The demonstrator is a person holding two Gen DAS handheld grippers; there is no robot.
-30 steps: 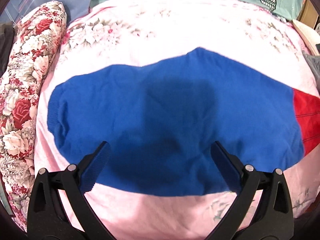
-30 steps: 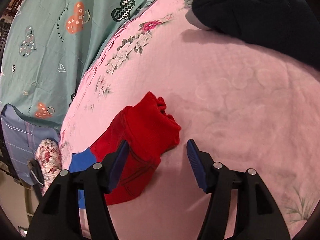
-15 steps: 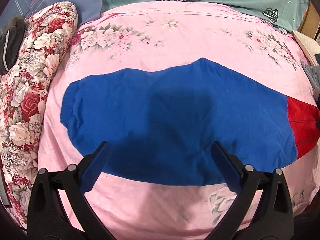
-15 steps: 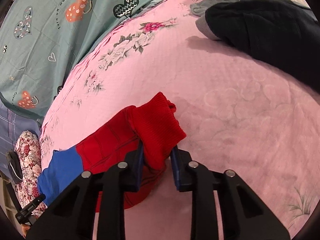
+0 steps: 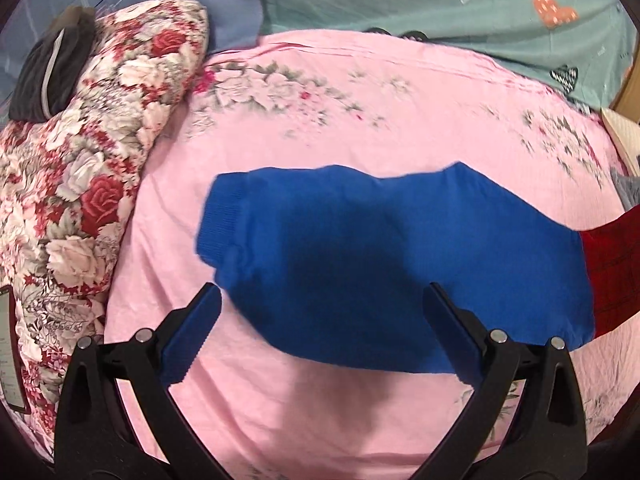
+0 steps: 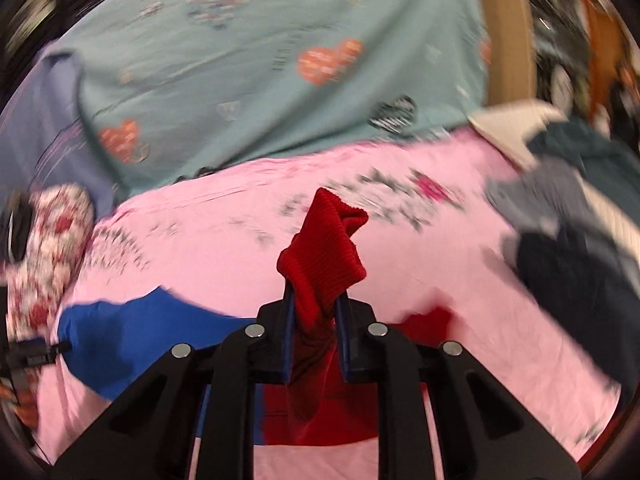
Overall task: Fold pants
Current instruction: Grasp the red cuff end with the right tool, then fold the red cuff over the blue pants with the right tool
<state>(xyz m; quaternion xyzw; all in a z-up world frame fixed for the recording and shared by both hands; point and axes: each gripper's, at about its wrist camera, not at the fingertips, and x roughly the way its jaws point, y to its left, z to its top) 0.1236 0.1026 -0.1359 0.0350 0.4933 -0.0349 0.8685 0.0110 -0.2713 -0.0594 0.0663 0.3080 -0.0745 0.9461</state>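
Observation:
The pants lie across the pink bed sheet (image 5: 320, 120), with a blue upper part (image 5: 380, 260) and red legs (image 5: 612, 272). My left gripper (image 5: 322, 294) hovers open above the near edge of the blue part, and nothing is between its fingers. In the right wrist view my right gripper (image 6: 314, 300) has its jaws closing on the ribbed red cuff (image 6: 324, 252), which sticks up past the pads. The cuff is raised off the bed and the red leg hangs below it. The blue part (image 6: 132, 332) lies low on the left.
A floral quilt roll (image 5: 80, 160) with a dark pouch (image 5: 48, 76) on top borders the bed's left side. A teal heart-print sheet (image 5: 440, 12) hangs behind. A pile of dark and grey clothes (image 6: 572, 264) sits at the right. The right wrist view is motion-blurred.
My right gripper has closed on the red cuff, lifted it off the bed and rolled. My left gripper has drawn back and up, so the blue part looks smaller and farther away.

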